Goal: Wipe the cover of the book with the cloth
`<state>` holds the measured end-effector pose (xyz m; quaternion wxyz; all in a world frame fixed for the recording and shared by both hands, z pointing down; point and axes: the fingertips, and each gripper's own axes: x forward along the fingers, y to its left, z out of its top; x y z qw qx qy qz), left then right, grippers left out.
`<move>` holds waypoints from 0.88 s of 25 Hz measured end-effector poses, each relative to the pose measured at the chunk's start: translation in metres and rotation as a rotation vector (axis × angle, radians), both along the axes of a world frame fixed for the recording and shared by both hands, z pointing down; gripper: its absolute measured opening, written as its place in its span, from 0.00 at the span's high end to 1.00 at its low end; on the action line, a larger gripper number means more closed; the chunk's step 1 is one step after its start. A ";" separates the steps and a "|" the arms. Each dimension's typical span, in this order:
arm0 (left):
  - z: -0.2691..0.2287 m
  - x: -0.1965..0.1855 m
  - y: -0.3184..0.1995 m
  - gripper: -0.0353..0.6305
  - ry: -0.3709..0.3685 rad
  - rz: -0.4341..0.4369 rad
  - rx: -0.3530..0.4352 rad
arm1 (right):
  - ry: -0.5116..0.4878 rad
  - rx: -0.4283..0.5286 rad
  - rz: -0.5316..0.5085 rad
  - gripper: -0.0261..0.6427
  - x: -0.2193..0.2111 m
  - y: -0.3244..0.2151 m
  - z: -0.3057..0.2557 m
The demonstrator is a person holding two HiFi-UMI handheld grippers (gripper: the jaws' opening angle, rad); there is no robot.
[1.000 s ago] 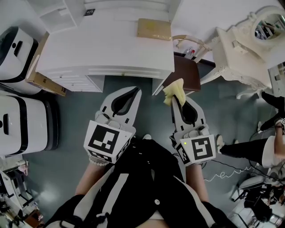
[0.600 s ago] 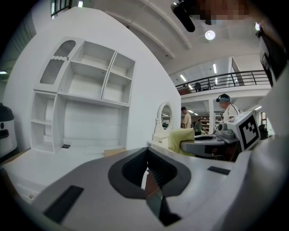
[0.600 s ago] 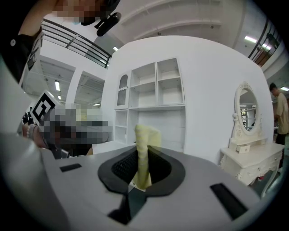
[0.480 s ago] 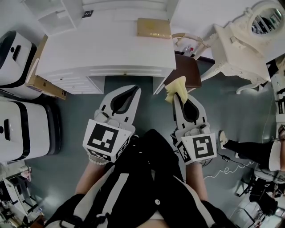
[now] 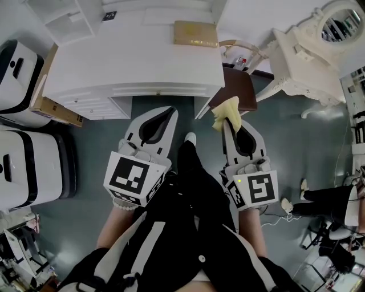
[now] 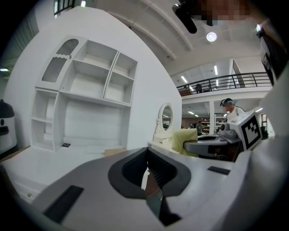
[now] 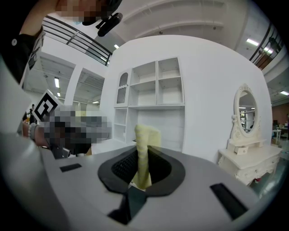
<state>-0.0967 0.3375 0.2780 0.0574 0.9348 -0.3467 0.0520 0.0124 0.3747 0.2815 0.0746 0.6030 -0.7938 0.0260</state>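
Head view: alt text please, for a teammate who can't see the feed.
Seen from above, the right gripper pinches a yellow cloth in its jaws near the front corner of the white desk, while the left gripper beside it is shut and empty. A tan book lies untouched on the desk's far right side.

No word, brand or number is showing clearly enough to read. A black-and-white square marker [image 5: 132, 178] is facing up on the cube of the left gripper [image 5: 169, 111], and a second marker [image 5: 259, 189] on the right gripper [image 5: 226, 121]; both are patterns, not letters. A small dark tag [image 5: 109, 15] on the white desk [image 5: 131, 63] and faint print on the tan book [image 5: 195, 33] are appearing too small to make out.
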 end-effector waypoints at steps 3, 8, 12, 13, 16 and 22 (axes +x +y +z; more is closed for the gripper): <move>0.001 0.004 -0.007 0.94 0.003 -0.004 0.003 | 0.001 -0.001 -0.008 0.91 0.004 -0.007 0.001; 0.003 0.013 -0.029 0.94 0.003 -0.032 0.000 | 0.005 -0.008 -0.043 0.91 0.012 -0.035 0.005; 0.005 0.017 -0.053 0.94 -0.005 -0.057 -0.007 | -0.003 -0.013 -0.072 0.91 0.016 -0.066 0.008; 0.006 0.018 -0.061 0.94 -0.008 -0.065 -0.008 | -0.007 -0.013 -0.080 0.91 0.018 -0.075 0.009; 0.008 0.023 -0.083 0.94 -0.011 -0.092 -0.014 | -0.013 -0.023 -0.116 0.91 0.021 -0.103 0.013; 0.010 0.035 -0.137 0.94 -0.026 -0.144 -0.030 | -0.018 -0.029 -0.184 0.91 0.029 -0.167 0.014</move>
